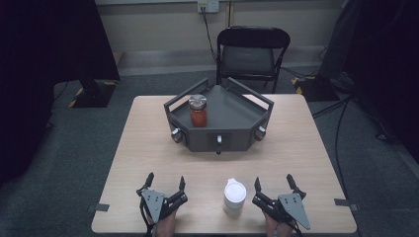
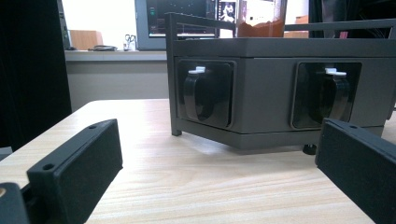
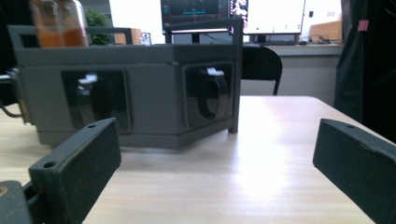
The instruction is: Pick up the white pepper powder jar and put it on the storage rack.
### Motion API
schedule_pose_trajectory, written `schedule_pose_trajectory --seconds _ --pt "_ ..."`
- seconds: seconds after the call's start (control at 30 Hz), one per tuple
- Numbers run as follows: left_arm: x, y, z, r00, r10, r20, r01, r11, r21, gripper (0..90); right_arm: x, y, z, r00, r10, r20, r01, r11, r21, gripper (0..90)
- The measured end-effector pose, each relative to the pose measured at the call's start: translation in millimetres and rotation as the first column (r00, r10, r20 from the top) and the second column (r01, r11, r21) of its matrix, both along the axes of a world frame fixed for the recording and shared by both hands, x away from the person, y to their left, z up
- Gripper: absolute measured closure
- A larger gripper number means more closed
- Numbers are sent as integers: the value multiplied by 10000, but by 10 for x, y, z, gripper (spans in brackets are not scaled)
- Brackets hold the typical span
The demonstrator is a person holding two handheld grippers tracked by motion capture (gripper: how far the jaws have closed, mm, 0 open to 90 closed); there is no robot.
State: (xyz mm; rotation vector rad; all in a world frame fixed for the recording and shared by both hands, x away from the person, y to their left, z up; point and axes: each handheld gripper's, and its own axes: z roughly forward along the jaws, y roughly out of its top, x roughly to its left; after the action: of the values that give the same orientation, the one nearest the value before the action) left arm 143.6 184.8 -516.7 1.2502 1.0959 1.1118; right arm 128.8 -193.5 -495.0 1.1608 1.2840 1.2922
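The white cup (image 1: 234, 195) stands upright just left of the right gripper (image 1: 272, 183), well right of the left gripper (image 1: 165, 181); both grippers' jaws are spread, holding nothing

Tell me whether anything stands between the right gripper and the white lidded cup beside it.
Nothing visible does. The white lidded plastic cup stands on the light wooden table just left of the open right gripper, with bare tabletop between them. The dark grey angular tray sits farther back.
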Motion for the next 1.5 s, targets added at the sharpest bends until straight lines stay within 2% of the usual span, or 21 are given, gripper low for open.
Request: schedule_pose_trajectory --seconds 0.1,0.27,0.37,0.57,0.67,0.8,0.9,1.07,1.2,1.5 --pt "-3 -3 -1 10000 17 3 -17 10000 -2 0 -22 -13 67 9997 166 180 -165 9998 -55 0" --pt "-3 -2 0 10000 11 0 -11 10000 -2 2 -67 -55 190 9980 496 396 -509 9982 320 0" --pt "-4 -2 0 10000 12 -1 -12 10000 0 2 -98 -52 255 9955 742 585 -762 9965 334 0" --pt "-3 -3 1 10000 15 -6 -15 10000 1 2 -196 -26 386 9864 1294 1011 -1325 9909 249 0" --pt "-3 -3 1 10000 13 -6 -13 10000 0 1 -233 8 432 9796 1738 1010 -1767 9841 204 1" --pt "-3 -2 1 10000 12 -6 -12 10000 1 1 -262 124 403 9719 2189 863 -2203 9754 80 8" --pt "-3 -2 1 10000 12 -5 -12 10000 0 1 -272 186 341 9648 2500 811 -2528 9672 251 9" --pt "-3 -2 1 10000 11 -9 -11 10000 4 1 -258 280 287 9541 2932 605 -2938 9559 10 22" --pt "-3 -2 1 10000 9 -8 -9 10000 6 1 -273 330 252 9530 2987 511 -2976 9543 -271 47" --pt "-2 6 2 10000 -37 -12 37 10000 5 2 -267 307 152 9497 3132 24 -3130 9495 -222 137"
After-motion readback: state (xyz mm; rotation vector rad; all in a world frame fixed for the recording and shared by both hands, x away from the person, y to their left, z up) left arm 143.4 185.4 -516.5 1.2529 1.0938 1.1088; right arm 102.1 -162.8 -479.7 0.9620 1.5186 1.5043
